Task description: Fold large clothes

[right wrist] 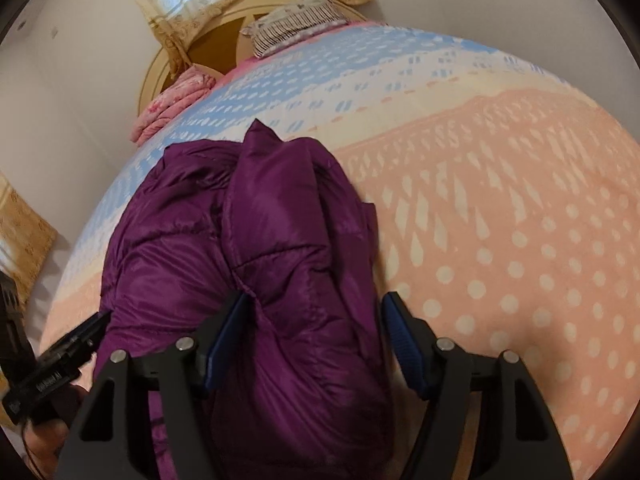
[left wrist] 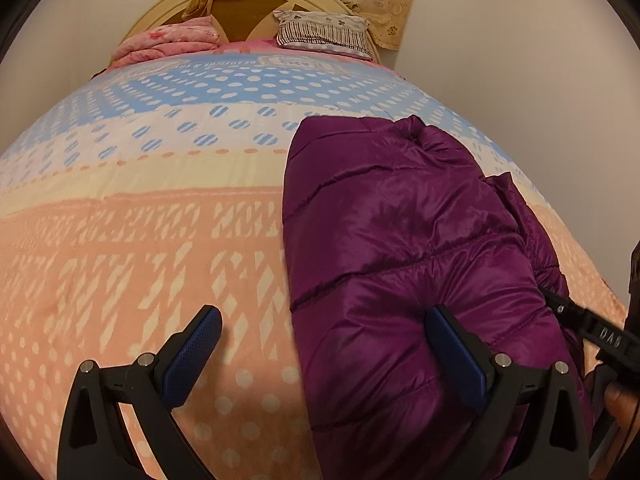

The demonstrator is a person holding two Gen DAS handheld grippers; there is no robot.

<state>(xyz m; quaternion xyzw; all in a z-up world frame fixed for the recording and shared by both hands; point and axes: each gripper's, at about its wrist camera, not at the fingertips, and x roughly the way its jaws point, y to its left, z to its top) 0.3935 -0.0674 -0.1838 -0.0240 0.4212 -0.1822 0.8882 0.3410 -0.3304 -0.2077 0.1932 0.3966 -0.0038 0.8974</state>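
A purple puffer jacket [left wrist: 404, 248] is seen lying folded into a long bundle on the bed [left wrist: 140, 240], over the peach and blue dotted cover. The left claw [left wrist: 324, 332] is held released, one finger above the bare cover, the other above the jacket's near end. The right claw [right wrist: 314, 320] is spread wide too, its fingers straddling the jacket's [right wrist: 260, 240] near end with nothing gripped. A striped pillow [left wrist: 324, 32] and a pink quilt [left wrist: 168, 42] are seen at the headboard.

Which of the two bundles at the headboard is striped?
The striped pillow, on the right in the left wrist view; the other bundle is pink and floral.
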